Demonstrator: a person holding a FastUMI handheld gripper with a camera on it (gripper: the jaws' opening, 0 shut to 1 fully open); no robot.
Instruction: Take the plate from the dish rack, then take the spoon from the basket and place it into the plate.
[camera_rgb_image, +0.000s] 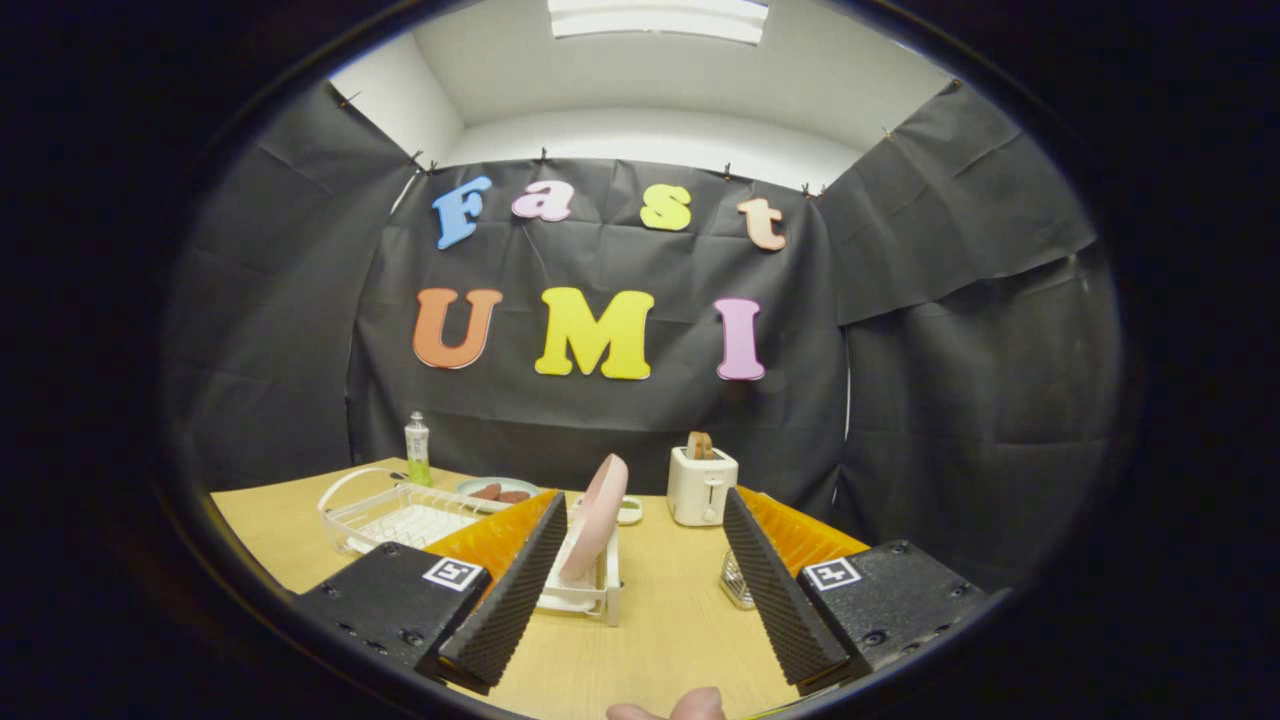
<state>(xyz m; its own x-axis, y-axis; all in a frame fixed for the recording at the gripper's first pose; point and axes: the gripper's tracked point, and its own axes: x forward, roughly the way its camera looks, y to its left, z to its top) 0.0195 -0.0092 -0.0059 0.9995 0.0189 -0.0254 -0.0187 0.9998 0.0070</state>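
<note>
Between the fingers and just ahead, pink plate (598, 512) stands on edge in white dish rack (592, 590) on wooden table (660, 620). Gripper (640, 520) wide open, holding nothing. Wire basket (400, 515) beyond left finger; toaster (701, 485) behind

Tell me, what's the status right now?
Gripper open, holding nothing. Pink round plate upright in white dish rack, just ahead of the fingers. White toaster stands beyond, off the path.
</note>
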